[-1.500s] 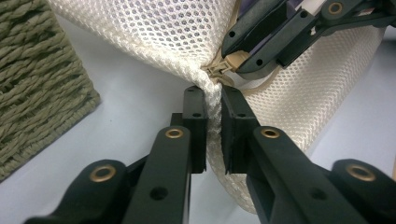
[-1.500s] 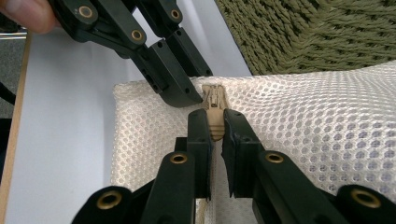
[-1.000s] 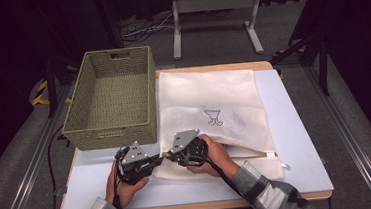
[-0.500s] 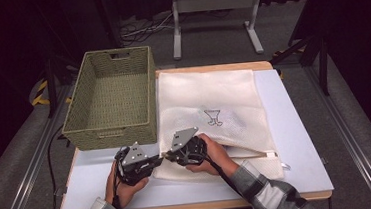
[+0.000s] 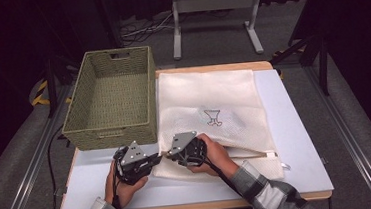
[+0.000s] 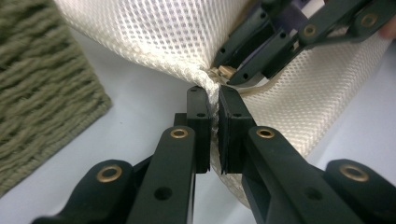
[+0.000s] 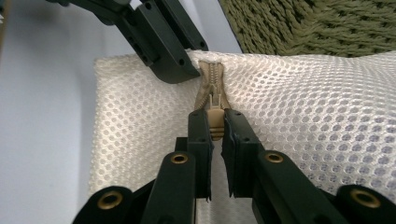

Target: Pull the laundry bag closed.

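Dark floor all around, and before me a pale table (image 5: 295, 126) with a white mesh laundry bag (image 5: 208, 97) lying flat on it, a woven olive basket (image 5: 110, 103) just beside the bag at its nine o'clock. Both my grippers meet at the bag's near corner, about seven o'clock on the bag. My left gripper (image 6: 213, 100) has its jaws pressed nearly together, pinching the bunched mesh corner (image 6: 205, 79) between the pads. From the high view that gripper (image 5: 153, 159) points toward three o'clock, tip almost touching my other one. My right gripper (image 7: 215, 122) is closed on the tan zipper pull (image 7: 215, 123), jaws squeezed in on either side of it, with the closed zipper teeth (image 7: 211, 77) running away at twelve o'clock. In that right gripper view, the left one's black jaws (image 7: 163, 42) sit at eleven o'clock, clamped on the fabric right at the zipper's end. From above, my right gripper (image 5: 170, 153) points toward nine o'clock, resting on the bag's edge.
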